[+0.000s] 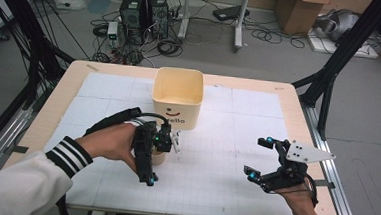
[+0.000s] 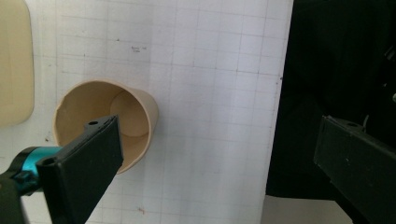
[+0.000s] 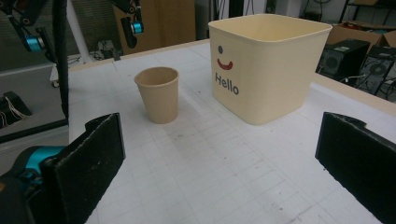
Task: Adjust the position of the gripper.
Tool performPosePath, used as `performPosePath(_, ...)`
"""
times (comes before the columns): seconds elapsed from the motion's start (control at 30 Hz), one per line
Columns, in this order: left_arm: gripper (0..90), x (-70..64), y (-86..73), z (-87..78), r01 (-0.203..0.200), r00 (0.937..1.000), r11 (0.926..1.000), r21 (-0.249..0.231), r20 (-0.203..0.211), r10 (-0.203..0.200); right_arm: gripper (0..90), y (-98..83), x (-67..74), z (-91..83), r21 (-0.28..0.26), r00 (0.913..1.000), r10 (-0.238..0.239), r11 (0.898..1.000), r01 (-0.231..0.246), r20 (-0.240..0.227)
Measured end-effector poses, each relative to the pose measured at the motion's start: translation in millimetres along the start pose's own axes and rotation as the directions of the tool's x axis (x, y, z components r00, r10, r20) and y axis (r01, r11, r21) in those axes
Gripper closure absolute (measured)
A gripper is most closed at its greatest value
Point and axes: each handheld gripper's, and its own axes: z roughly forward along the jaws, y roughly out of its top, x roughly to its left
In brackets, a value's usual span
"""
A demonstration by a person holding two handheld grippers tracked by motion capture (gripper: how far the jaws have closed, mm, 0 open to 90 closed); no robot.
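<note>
Paper cup (image 3: 157,93) first: it stands upright on the white gridded mat (image 1: 214,179), mouth up, a little way out from the front corner of the cream bin (image 3: 268,65). The two are apart, not touching, as your right gripper view shows clearly. That bin is the square tub with "Hello" and a smiling face printed on its side, and it sits toward the far middle of the table (image 1: 58,104).

Your left gripper (image 1: 151,152) hangs directly over the cup, pointing down at it. In your left gripper view you look straight into the cup's open mouth (image 2: 105,123), and one black jaw overlaps its rim in the picture while the other stands far off to the side, over the mat's edge. So your left jaws are wide apart with nothing gripped between them. Whether that near jaw actually touches the rim I cannot tell. From above, your hand (image 1: 111,142) and the gripper body cover most of the cup.

Your right gripper (image 1: 270,160) is held low over the near right part of the mat, well apart from both cup and bin. Its jaws also stand wide apart and hold nothing, aimed level across the mat toward the cup and bin.
</note>
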Motion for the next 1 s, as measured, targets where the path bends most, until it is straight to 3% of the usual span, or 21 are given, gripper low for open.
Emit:
performPosePath(0.6, 1.8, 4.6, -0.5, -0.5, 0.010, 0.9999, 0.9999, -0.005, -0.008, -0.010, 0.2, -0.6, -0.4, -0.7, 0.005, 1.0000, 0.001, 1.000, -0.001, 0.002)
performPosePath(1.0, 1.8, 20.4, -5.8, -4.5, 0.064, 0.9976, 0.9976, -0.025, -0.023, -0.065, 0.2, -1.1, -1.1, -0.8, 0.005, 1.0000, 0.001, 1.000, -0.001, 0.005)
